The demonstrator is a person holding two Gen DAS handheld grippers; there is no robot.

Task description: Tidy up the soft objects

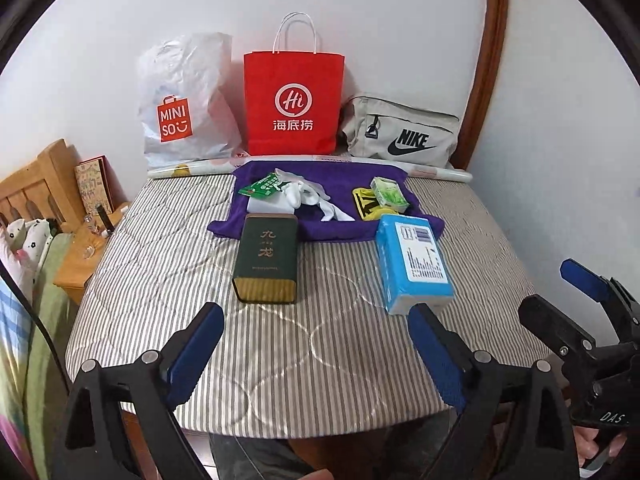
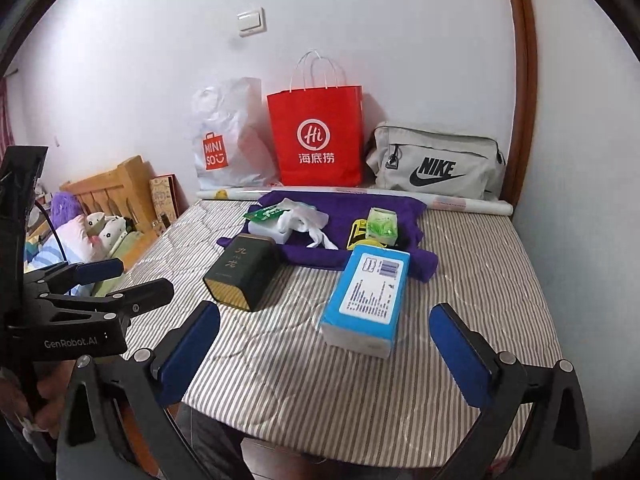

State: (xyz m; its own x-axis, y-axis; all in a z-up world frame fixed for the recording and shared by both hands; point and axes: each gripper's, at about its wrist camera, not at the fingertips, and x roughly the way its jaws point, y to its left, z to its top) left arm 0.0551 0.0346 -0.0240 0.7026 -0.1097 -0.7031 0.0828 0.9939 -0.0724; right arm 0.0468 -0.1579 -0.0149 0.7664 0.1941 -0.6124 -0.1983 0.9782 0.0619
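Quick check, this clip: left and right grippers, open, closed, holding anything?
Left gripper: open, holding nothing.
Right gripper: open, holding nothing.

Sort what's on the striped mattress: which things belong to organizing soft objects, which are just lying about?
Job:
crumpled white socks
spread purple towel
yellow-black cloth

Lying about:
dark green tin box
blue cardboard box
red paper bag
grey Nike pouch

Left tongs (image 1: 316,344): black angular arms, blue ribbed pads, silver round screws.
Right tongs (image 2: 324,344): same black frame, blue pads; "DAS" lettering.
Left housing: white "GenRobot.AI" marking.
Skin: bare fingers at the grips.
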